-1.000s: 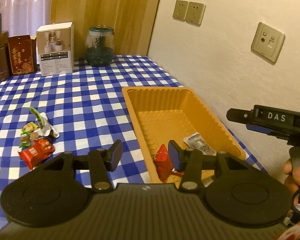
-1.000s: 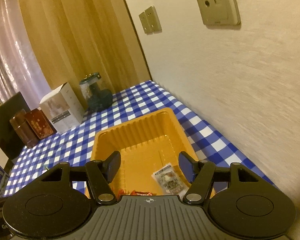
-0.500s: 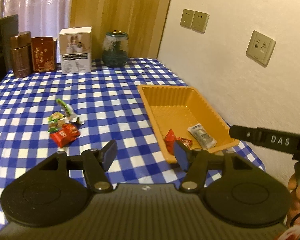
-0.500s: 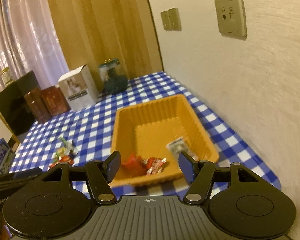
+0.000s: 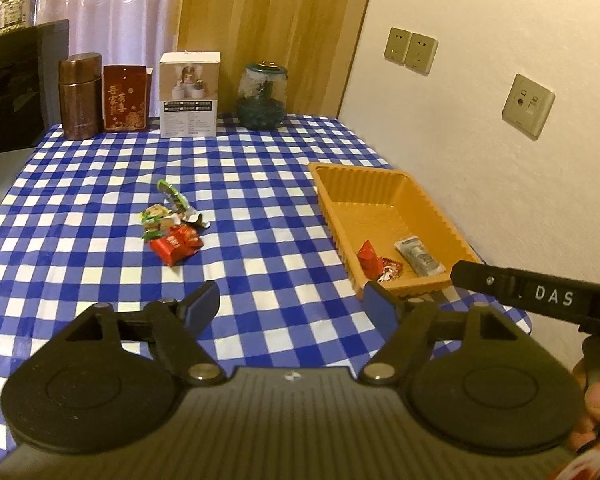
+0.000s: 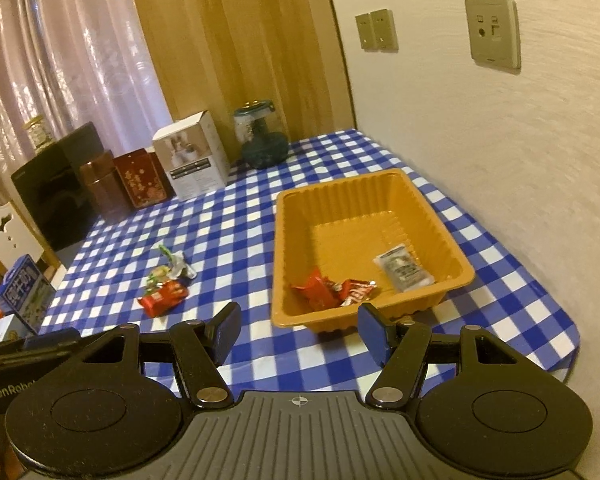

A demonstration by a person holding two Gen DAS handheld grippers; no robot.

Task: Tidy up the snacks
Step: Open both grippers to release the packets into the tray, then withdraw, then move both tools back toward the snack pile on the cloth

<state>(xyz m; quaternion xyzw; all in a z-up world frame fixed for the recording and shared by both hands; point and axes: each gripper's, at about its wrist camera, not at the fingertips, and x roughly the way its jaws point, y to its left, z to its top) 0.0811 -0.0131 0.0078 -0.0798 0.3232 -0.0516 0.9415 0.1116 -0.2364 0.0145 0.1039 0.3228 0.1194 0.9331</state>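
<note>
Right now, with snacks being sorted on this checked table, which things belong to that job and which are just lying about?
Part of the job:
- orange tray
- red packets in the tray
- silver packet in the tray
- snack pile on the cloth
- left gripper, empty, jaws opening
- right gripper, open, empty

Just lying about:
- white box
- glass jar
- red tin
- brown canister

Bare checked cloth (image 5: 260, 264) is lying open btwn snack pile (image 5: 172, 228) & orange tray (image 6: 364, 216). Wall (image 6: 500, 160) is hemming tray's far side; boxes, jar (image 5: 262, 96) are lining back edge.
</note>
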